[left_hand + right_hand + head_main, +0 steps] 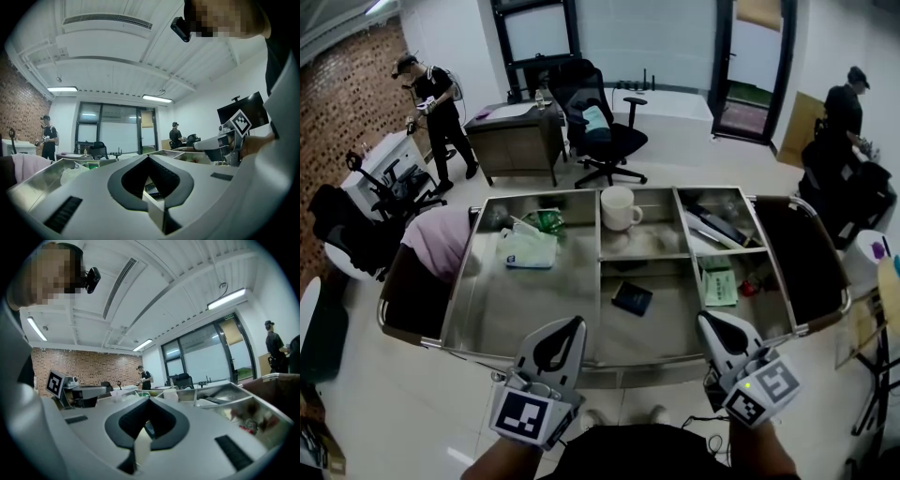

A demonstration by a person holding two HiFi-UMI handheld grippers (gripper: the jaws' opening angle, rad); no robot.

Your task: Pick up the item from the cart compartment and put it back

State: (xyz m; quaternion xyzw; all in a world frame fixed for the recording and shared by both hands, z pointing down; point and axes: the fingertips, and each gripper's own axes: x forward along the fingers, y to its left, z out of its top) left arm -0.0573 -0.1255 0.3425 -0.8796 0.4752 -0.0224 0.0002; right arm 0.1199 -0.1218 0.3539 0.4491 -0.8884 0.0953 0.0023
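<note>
Both claws are hanging shut and empty at the near edge of the cart [461, 272], the left claw [574, 324] and the right claw [706, 321] each pointing level across it. The likeliest item, a small dark flat case [632, 298], is lying askew in the middle near compartment, ahead of and between them. It is seemingly a touch nearer the left claw.
</note>
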